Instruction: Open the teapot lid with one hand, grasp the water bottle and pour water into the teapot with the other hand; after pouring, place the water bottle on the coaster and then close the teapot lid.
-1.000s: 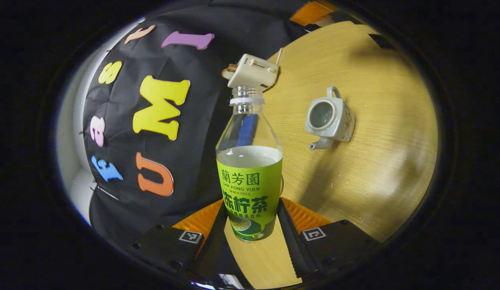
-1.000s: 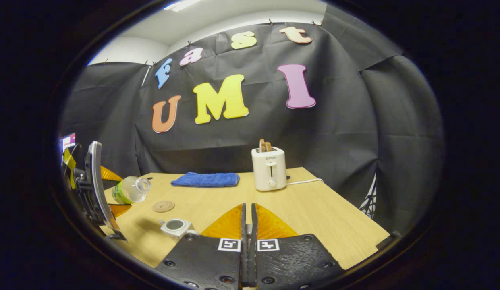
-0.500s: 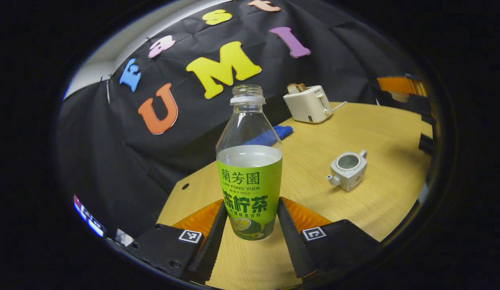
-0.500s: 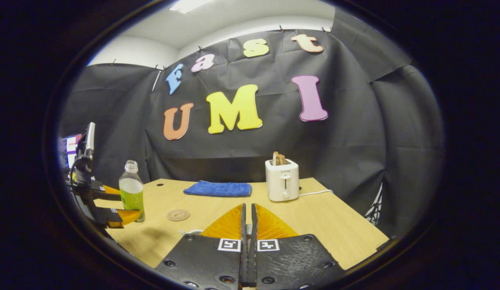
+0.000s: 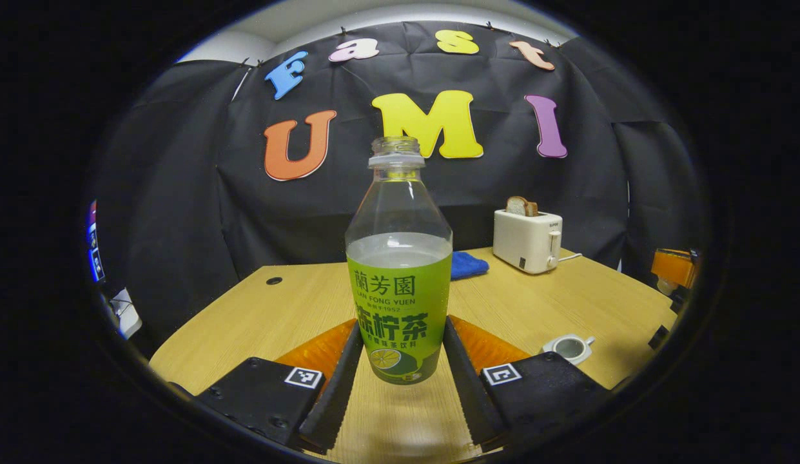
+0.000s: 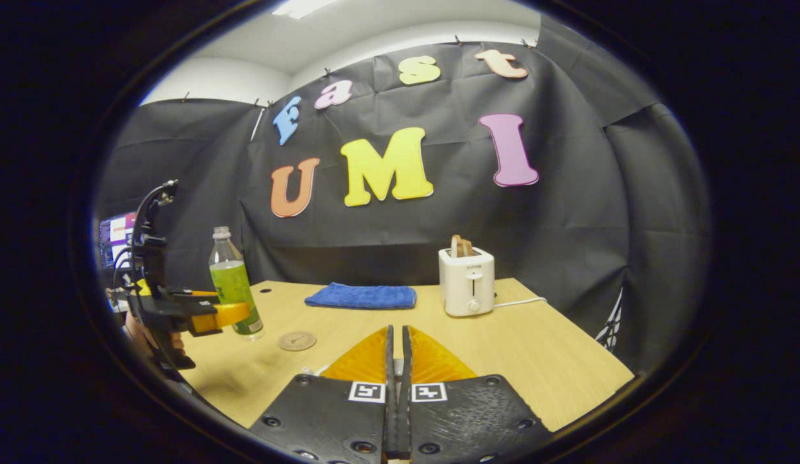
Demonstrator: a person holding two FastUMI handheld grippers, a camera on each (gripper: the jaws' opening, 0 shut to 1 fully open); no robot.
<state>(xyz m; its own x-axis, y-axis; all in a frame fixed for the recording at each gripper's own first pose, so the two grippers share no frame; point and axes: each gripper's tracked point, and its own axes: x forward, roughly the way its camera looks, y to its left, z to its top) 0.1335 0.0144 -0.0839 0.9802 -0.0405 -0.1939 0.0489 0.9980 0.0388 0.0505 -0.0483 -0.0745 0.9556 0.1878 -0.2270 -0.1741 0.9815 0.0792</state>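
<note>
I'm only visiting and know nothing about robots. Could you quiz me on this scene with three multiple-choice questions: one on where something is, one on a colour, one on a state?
1. Where is the coaster?
A) under the water bottle
B) bare on the table, beside the bottle
C) hanging on the wall

2. What colour is the folded cloth?
A) red
B) blue
C) white

3. The teapot is:
A) lidded
B) upright, with no lid on it
C) lying on its side

Answers:
1 B: the right gripper view shows the coaster uncovered, with the bottle off to one side.
2 B: it is plainly blue in both views.
3 B: the left gripper view looks into its open round mouth.
</note>
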